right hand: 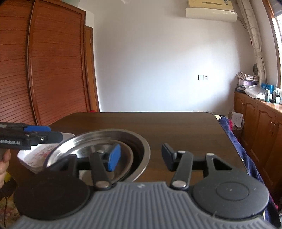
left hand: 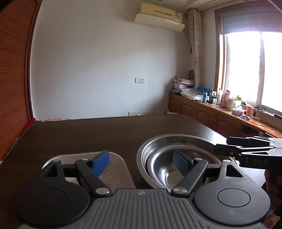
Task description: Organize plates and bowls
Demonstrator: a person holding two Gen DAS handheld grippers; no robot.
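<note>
From my remote station: dark wooden table (left hand: 105,130) at centre; louvred wardrobe (right hand: 44,70) at 9 o'clock; air conditioner (left hand: 159,15) at 12; window (left hand: 253,67) and cluttered sideboard (left hand: 220,112) at 3.

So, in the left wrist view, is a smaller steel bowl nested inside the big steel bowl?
Yes, a smaller steel bowl sits inside the big steel bowl on the dark table.
</note>
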